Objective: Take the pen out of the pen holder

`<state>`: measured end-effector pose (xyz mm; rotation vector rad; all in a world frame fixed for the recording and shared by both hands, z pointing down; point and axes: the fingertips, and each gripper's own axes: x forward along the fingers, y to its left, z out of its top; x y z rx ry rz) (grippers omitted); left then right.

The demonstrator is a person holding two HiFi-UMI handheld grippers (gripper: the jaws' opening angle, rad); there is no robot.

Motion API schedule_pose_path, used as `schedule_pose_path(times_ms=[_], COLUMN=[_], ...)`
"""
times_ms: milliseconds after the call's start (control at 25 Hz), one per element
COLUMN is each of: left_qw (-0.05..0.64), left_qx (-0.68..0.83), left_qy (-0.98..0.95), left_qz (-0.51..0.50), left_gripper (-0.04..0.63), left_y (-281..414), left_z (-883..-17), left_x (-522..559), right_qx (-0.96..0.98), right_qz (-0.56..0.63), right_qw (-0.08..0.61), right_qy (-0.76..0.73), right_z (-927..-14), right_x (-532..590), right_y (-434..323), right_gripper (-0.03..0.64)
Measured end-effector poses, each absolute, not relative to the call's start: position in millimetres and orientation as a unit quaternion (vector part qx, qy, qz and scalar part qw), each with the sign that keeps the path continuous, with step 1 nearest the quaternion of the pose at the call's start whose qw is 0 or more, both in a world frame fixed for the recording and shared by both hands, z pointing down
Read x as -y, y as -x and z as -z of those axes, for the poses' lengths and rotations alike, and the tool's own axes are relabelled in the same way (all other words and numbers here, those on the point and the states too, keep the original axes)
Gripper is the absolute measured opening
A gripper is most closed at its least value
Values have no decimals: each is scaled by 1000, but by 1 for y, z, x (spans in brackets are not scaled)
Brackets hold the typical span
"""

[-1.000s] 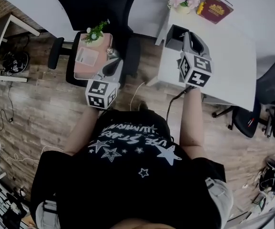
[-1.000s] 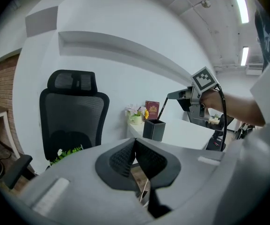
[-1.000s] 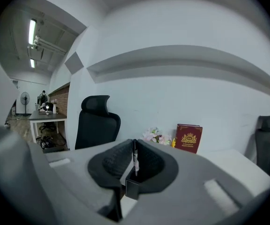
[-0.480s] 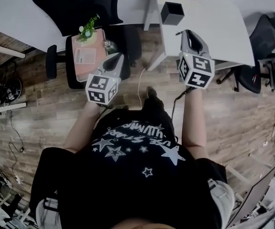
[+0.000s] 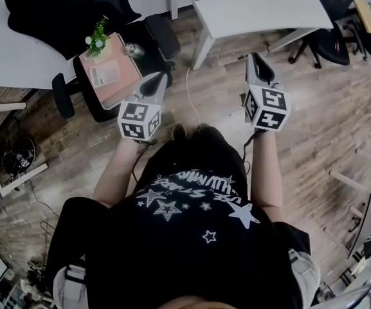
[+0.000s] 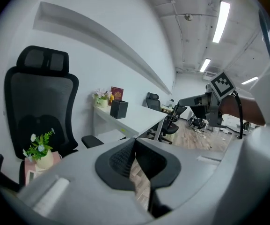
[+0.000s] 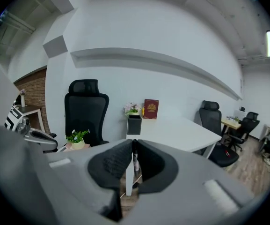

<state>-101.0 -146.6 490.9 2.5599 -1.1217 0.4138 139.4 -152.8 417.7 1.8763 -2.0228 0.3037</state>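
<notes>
A slim pen (image 7: 135, 162) sits pinched between the ribbed black pads of the right gripper (image 7: 134, 146), low in the centre of that gripper's view. It is well apart from the pen holder (image 7: 134, 124), a square matte-black box at the left end of the smooth white surface (image 7: 177, 132). The left gripper (image 6: 135, 143) has its pads meeting at the tips with nothing between them. Around are a red book (image 7: 150, 109), a black mesh chair (image 7: 85, 109) and a wood-plank floor (image 5: 314, 108).
</notes>
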Motion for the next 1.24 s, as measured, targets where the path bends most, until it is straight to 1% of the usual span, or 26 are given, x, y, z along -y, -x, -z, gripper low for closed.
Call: schedule_pose_path(times_ms=[280, 600, 1000, 1240], left_qw=[155, 148, 118, 112], left_qx=[353, 338, 325, 319], left_qy=[-910, -915, -924, -927], left_qz=[-154, -163, -162, -160], left_gripper=[11, 11, 11, 11], left_y=[68, 36, 2, -11], left_z=[-497, -494, -465, -452], left_x=[134, 107, 42, -2], right_qx=[697, 687, 681, 677], right_qz=[-137, -162, -165, -163], right_qw=[197, 173, 132, 123], right_qy=[-676, -686, -701, -707], right_z=[-436, -447, -434, -423], right_x=[120, 80, 2, -48], right_y=[-159, -185, -215, -225], right_gripper=[37, 37, 37, 35])
